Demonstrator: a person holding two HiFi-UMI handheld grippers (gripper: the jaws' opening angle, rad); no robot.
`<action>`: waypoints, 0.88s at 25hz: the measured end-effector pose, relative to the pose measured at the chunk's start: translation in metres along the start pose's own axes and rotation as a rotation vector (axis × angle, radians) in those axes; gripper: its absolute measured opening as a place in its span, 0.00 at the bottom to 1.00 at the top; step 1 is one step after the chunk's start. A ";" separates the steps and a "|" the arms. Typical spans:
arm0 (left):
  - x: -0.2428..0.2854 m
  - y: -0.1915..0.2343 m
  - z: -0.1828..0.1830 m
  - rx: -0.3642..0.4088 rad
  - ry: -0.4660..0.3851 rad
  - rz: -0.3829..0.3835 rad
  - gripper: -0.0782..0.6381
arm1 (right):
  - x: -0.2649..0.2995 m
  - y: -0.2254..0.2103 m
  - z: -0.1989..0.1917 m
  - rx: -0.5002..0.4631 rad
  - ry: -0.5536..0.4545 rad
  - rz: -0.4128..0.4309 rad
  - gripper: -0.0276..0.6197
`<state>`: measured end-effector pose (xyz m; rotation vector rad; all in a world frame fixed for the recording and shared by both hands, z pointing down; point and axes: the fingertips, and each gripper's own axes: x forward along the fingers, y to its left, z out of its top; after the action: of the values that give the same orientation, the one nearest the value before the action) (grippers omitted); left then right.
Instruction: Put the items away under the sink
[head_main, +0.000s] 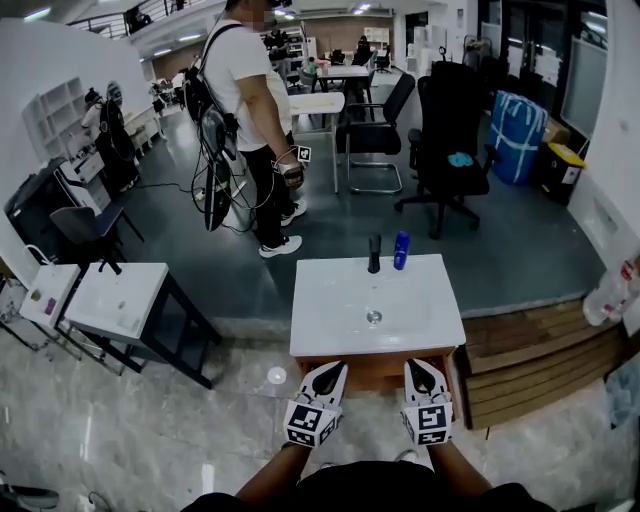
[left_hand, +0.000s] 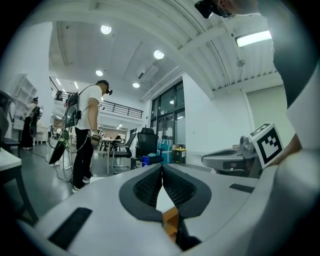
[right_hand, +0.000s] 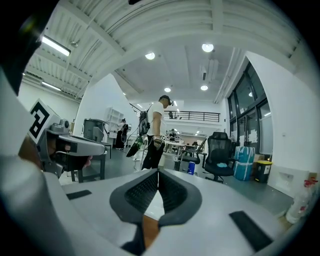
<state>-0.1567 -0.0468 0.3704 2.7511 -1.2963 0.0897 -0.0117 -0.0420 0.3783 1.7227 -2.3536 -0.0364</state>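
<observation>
Open-plan workspace, grey floor, strip lights overhead. Head view: white sink top (head_main: 330, 310) on a wooden cabinet (head_main: 375, 368), centre frame. The black faucet (head_main: 374, 253) stands at its far edge, with the blue bottle (head_main: 401, 250) upright just beside it. Only this view shows the basin and its drain.

The left gripper (head_main: 328, 372) and right gripper (head_main: 420, 368) are side by side at the near edge of the sink top, apart from each other and well short of the bottle.

Left gripper view: left gripper (left_hand: 161, 168) clenched, pads meeting, nothing between them. The blue bottle (left_hand: 145, 161) is small and far, just left of the jaw tips. The other gripper's marker cube (left_hand: 270, 144) shows at right.

Right gripper view: right gripper (right_hand: 158, 172) clenched as well, and empty. The blue bottle (right_hand: 191, 168) is just right of the tips. The left gripper's body (right_hand: 70, 145) shows at left.

A person in a white shirt (head_main: 250, 100) stands beyond the sink and appears in all three views. A second white sink unit (head_main: 120, 300) at left shows in the head view only.
</observation>
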 end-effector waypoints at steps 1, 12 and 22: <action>-0.001 0.002 -0.001 0.002 0.001 -0.001 0.14 | 0.001 0.001 0.000 -0.001 0.000 -0.004 0.07; 0.029 0.030 -0.007 -0.017 0.014 0.026 0.14 | 0.045 -0.020 -0.001 0.001 0.004 -0.001 0.08; 0.122 0.063 0.004 0.001 0.042 0.074 0.14 | 0.141 -0.084 -0.005 0.040 -0.013 0.038 0.08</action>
<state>-0.1281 -0.1808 0.3821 2.6866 -1.3880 0.1535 0.0280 -0.2006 0.3935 1.7002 -2.4118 0.0064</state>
